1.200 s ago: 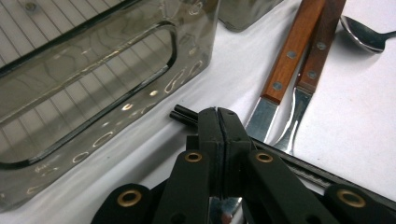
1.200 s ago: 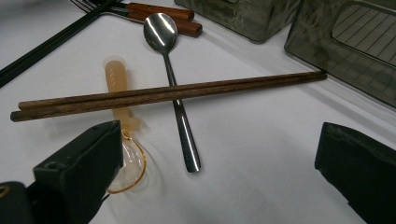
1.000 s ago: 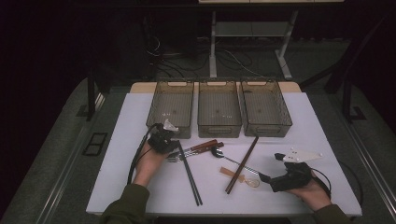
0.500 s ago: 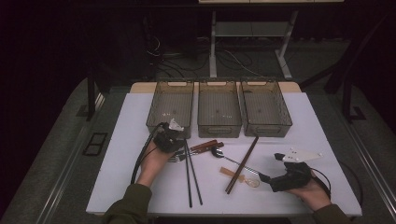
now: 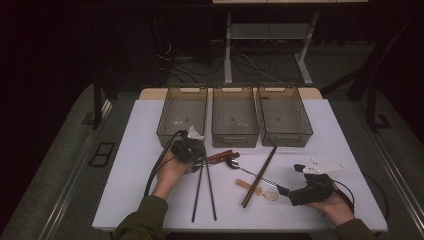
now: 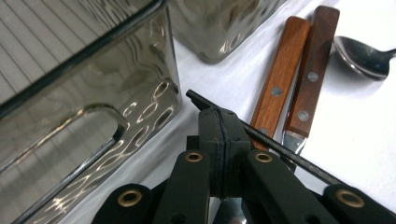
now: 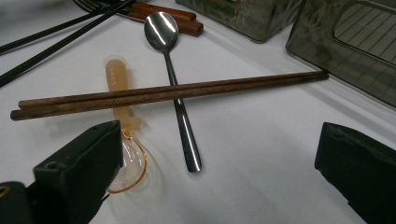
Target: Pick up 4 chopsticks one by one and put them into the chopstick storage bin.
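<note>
Sorting cutlery, by the look of it: left gripper [image 6: 219,140] pinching one black chopstick [image 6: 271,147] near its top end, just beside the left bin [image 5: 182,114]. Right gripper [image 7: 219,177] spread wide, idle near the brown chopsticks [image 7: 173,92]. Next, probably: lift and tip over the bin rim.

Two thin black chopsticks [image 5: 206,186] lie on the white table, upper ends meeting near the leftmost bin (one tip pinched in closed jaws), lower ends splayed toward the near edge, both matte and straight.
</note>
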`<action>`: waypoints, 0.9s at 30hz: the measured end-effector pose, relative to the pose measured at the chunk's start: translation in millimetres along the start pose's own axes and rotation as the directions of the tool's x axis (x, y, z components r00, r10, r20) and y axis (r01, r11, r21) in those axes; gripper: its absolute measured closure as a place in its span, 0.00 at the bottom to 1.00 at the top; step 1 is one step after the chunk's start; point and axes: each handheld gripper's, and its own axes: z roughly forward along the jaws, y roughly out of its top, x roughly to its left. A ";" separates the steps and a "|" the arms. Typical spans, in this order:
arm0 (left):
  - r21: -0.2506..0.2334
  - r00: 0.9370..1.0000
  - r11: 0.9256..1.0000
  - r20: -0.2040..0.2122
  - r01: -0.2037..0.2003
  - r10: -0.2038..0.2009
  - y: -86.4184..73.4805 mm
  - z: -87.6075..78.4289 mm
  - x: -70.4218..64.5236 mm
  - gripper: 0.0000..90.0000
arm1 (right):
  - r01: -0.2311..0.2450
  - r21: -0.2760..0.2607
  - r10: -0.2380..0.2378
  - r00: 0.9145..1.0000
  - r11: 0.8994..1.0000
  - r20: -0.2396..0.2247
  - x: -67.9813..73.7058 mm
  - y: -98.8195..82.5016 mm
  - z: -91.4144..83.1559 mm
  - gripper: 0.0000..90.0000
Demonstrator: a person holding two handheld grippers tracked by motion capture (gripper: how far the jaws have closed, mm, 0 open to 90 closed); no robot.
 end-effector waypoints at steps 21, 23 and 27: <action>-0.041 0.996 0.998 0.077 -0.048 0.051 -8.5 -29.5 -33.9 0.98 | 0.001 -0.002 -0.001 1.000 1.000 -0.002 -0.3 0.0 -0.8 0.01; -0.043 0.990 0.997 0.118 -0.066 0.071 -11.2 -30.6 -47.6 0.98 | 0.002 -0.002 -0.002 1.000 1.000 -0.002 0.0 0.0 -0.8 0.01; -0.034 0.973 0.994 0.203 -0.101 0.106 -17.7 -30.0 -75.1 0.98 | 0.000 -0.001 0.000 1.000 1.000 -0.001 -0.2 0.0 -0.6 0.01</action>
